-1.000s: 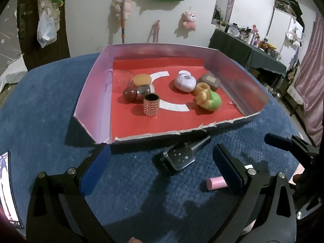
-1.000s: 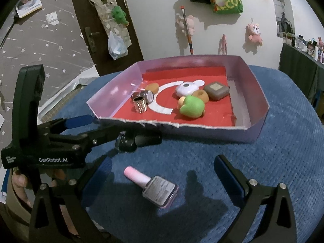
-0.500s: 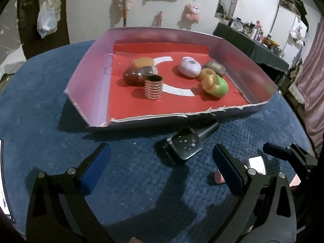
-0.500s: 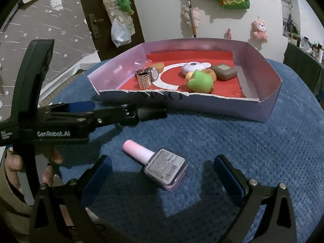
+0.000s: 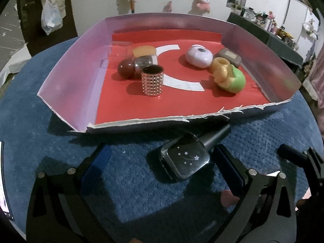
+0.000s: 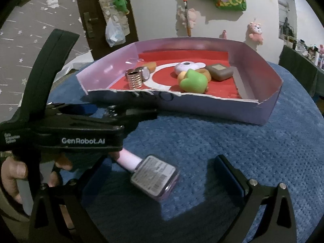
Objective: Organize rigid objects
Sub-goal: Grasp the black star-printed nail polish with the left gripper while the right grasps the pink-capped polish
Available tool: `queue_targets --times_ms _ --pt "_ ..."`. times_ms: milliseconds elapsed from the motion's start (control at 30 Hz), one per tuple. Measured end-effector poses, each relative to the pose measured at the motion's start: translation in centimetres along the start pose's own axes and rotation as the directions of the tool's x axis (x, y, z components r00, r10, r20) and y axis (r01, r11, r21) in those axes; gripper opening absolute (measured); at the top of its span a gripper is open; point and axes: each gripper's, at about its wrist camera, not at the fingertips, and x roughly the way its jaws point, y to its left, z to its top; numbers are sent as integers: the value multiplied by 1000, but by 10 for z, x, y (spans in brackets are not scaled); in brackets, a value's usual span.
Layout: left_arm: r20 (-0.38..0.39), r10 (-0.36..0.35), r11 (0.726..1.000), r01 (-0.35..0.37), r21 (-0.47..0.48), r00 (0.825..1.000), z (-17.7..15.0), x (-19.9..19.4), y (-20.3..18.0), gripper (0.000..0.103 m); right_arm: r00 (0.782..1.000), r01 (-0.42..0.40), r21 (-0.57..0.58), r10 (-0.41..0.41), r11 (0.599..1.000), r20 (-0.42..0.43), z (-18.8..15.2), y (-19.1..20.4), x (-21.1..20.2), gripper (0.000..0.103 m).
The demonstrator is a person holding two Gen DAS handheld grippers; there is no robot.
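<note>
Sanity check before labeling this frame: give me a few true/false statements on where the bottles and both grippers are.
1. The dark nail polish bottle lies on the blue cloth, outside the tray. True.
2. The left gripper is shut on the dark bottle. False: its fingers stand apart on either side of it.
3. The pink nail polish bottle is inside the tray. False: it lies on the cloth before the right gripper.
4. The studded gold cup stands upright in the tray. True.
5. The right gripper holds the pink bottle. False: it is open.
</note>
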Motion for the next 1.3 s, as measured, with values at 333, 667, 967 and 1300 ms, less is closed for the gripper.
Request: queue_targets --times_ms 333,667,967,1300 --pt "16 -9 998 10 -55 1000 -5 -5 16 101 998 6 127 -14 992 66 4 -34 -12 103" --pt "18 -108 990 109 -84 994 -2 -10 30 101 989 -138 -188 146 972 32 -14 24 -10 103" --pt "31 -151 988 151 -9 988 -4 -13 18 82 984 -169 -284 179 944 9 -34 42 -21 97" --pt "51 -96 995 96 -10 994 -3 -11 8 64 992 -9 -237 38 972 121 -31 49 -3 49"
